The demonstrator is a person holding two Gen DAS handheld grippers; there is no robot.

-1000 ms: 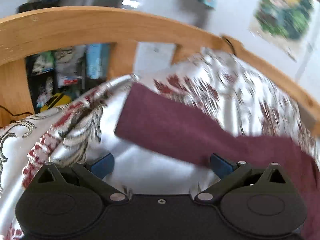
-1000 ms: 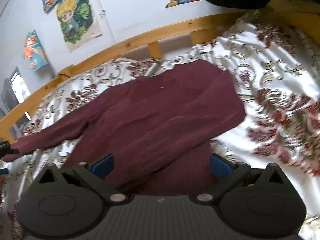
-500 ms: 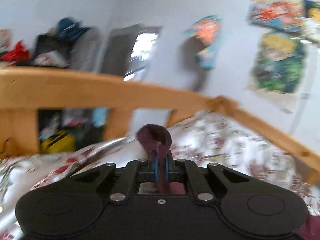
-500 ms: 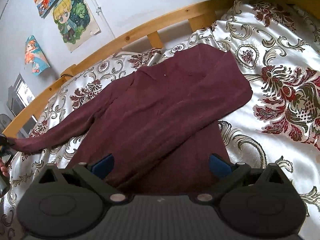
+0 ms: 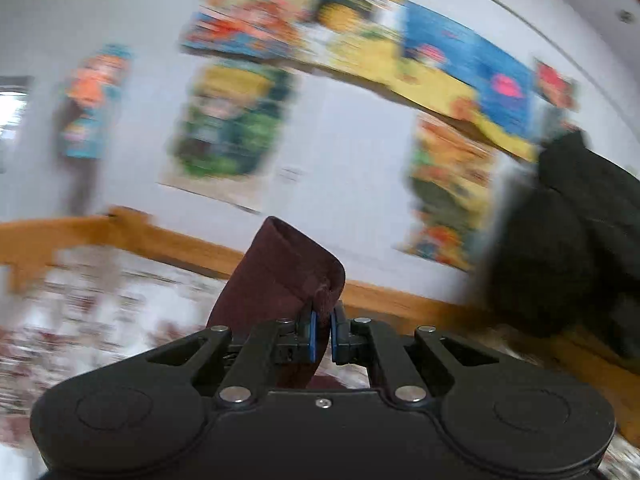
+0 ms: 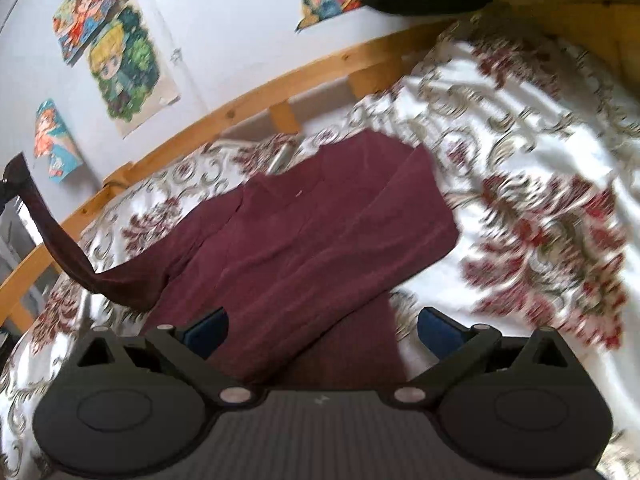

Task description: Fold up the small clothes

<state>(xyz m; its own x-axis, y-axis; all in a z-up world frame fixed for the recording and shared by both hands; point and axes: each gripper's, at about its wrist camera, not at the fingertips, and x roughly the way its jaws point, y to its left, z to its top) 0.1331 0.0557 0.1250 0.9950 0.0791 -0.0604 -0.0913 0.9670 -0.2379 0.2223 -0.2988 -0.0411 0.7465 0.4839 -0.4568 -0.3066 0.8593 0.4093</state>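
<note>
Left gripper (image 5: 322,330): jaws closed tight on the cuff of the maroon top's sleeve (image 5: 280,280), lifted clear of the bed (image 6: 540,128). Right gripper (image 6: 322,326): jaws wide open, holding nothing, hovering over the near hem. The maroon top (image 6: 312,232) lies flat on the floral bedspread, its left sleeve raised at far left toward the wooden rail (image 6: 248,100).
</note>
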